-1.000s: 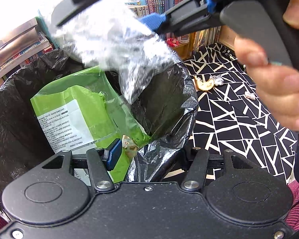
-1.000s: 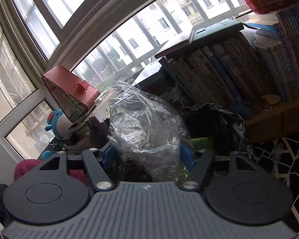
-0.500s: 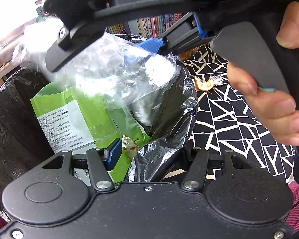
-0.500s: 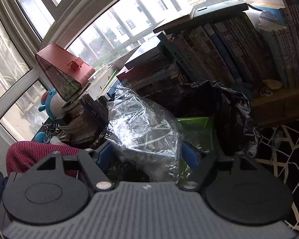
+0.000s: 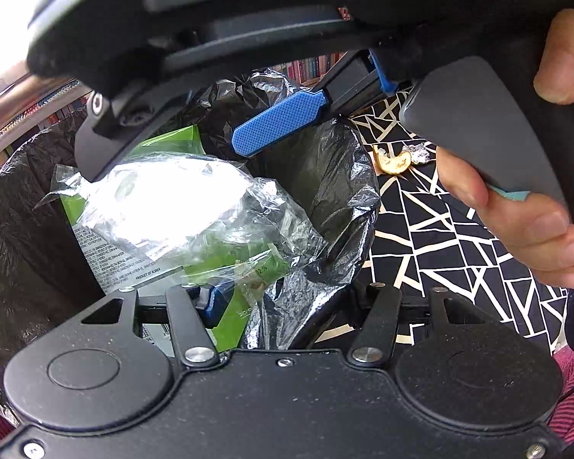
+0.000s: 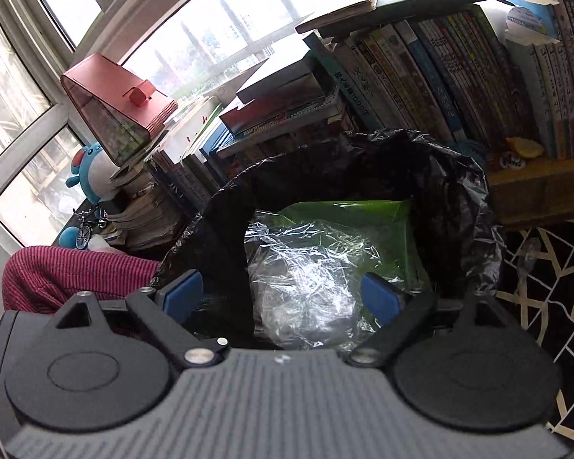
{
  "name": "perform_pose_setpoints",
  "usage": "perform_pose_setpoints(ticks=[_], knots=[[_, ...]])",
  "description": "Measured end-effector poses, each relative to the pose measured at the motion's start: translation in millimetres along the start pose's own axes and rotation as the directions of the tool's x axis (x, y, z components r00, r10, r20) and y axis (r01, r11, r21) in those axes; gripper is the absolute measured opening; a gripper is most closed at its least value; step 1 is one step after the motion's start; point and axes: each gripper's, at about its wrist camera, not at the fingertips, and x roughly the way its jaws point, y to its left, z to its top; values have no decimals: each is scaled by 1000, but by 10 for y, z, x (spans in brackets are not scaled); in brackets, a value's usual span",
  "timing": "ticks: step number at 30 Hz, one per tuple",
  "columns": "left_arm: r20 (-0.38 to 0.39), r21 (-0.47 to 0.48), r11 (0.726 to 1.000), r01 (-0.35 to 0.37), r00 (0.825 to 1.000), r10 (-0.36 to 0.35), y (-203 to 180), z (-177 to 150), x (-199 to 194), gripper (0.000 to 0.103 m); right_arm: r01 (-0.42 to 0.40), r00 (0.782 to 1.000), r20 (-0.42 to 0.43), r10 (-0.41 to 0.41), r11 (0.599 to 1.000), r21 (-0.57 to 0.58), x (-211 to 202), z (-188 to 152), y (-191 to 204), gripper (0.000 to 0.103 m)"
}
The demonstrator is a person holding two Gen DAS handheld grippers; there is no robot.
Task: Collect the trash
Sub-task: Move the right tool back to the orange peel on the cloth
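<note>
1. The right gripper (image 6: 283,298) hangs over the mouth of the black bin liner (image 5: 325,176) with its jaws spread wide and nothing between them; the crumpled clear plastic bag (image 5: 195,210) lies loose inside the bin, on top of a green food package (image 5: 172,141).

2. The left gripper (image 5: 283,306) sits low at the near rim; one blue pad shows inside the liner, the other is hidden behind the black film, so its jaws seem to straddle the liner edge, but I cannot tell whether they pinch it.

3. Risk: the clear bag is light and springy and rides high on the green package; it could puff back up and slide over the rim.

4. Risk: if the left gripper lets the rim go slack, the liner may fold inward and close the opening.

5. Risk: the right gripper's blue pad (image 5: 279,122) is close to the film; pulling away carelessly could snag it.

6. More litter waits on the patterned floor (image 5: 440,229): a yellowish scrap (image 5: 392,162) and a bit of foil (image 5: 417,152).
</note>
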Motion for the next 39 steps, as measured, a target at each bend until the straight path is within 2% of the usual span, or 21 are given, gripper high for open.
perform_pose_setpoints(ticks=[7,13,24,29,32,36,39], knots=[[0,-1,1000,0,1000,0,2,4,1,54,-29,999,19,28,1000,7,-49,26,13,96],[-1,-1,1000,0,1000,0,4,5,0,54,-35,997,74,36,999,-18,-209,94,53,98],[0,0,1000,0,1000,0,0,0,-4,55,79,974,213,-81,997,18,-574,231,-136,100],[0,0,1000,0,1000,0,0,1,-3,55,183,941,277,-192,981,59,-729,258,-306,102],[0,0,1000,0,1000,0,0,3,-3,55,244,913,309,-268,963,113,-792,260,-461,103],[1,0,1000,-1,1000,1,-1,-1,-1,56,321,862,336,-378,922,214,-892,235,-738,103],[2,0,1000,-1,1000,1,-2,-2,-3,56,383,812,345,-471,876,294,-971,188,-969,103]])
